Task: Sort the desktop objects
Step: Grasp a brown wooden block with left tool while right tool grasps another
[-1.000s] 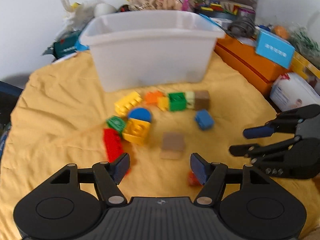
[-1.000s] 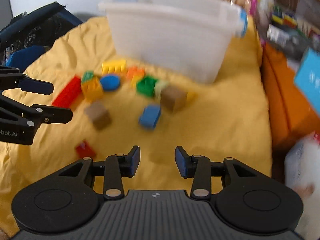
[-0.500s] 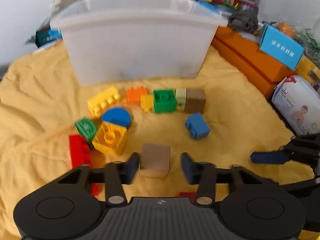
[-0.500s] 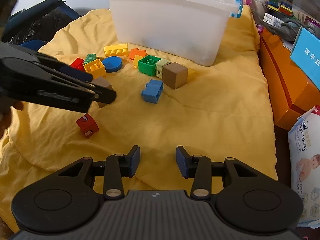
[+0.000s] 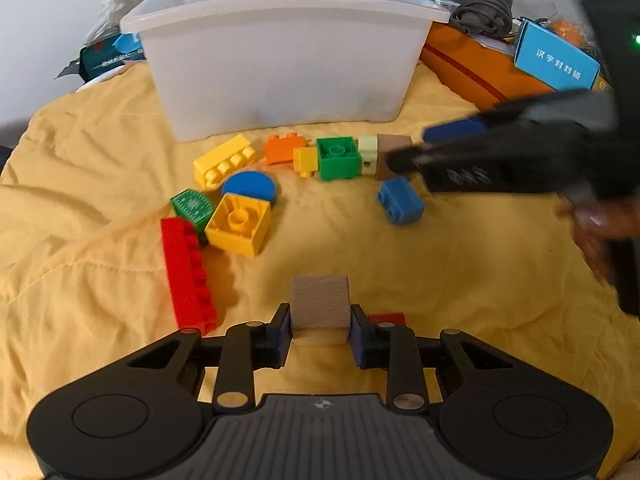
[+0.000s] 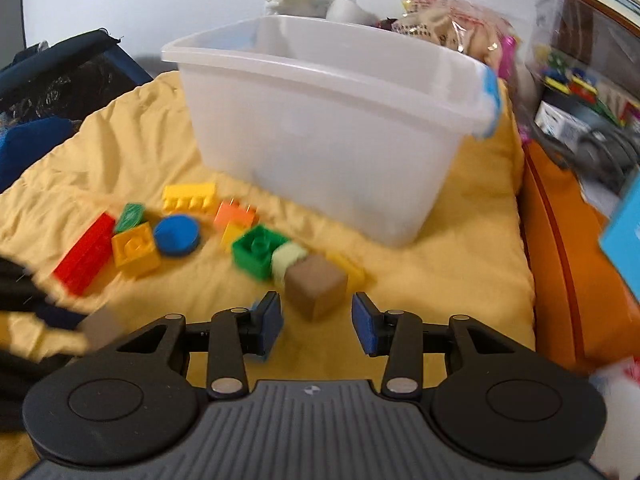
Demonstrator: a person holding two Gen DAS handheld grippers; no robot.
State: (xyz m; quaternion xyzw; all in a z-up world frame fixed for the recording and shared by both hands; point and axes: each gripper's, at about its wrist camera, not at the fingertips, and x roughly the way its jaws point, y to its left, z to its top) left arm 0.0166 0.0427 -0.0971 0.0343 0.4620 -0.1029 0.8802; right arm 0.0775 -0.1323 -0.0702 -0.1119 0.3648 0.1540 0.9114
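Squarely between left hand-held gripper (image 5: 320,334) pads: smooth wooden cube (image 5: 319,309).

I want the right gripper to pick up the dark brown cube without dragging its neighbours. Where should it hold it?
Grip the dark brown cube across its two free flat sides, coming from the near side with open fingers. Its far-left face sits against the pale green piece, and a yellow piece lies close behind it, so a low, shallow bite is probably safest.

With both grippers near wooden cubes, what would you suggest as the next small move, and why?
Probably lift the left gripper: its jaws already press both sides of the light wooden cube, and the white bin stands open beyond the bricks. The right gripper is open, short of the brown cube.
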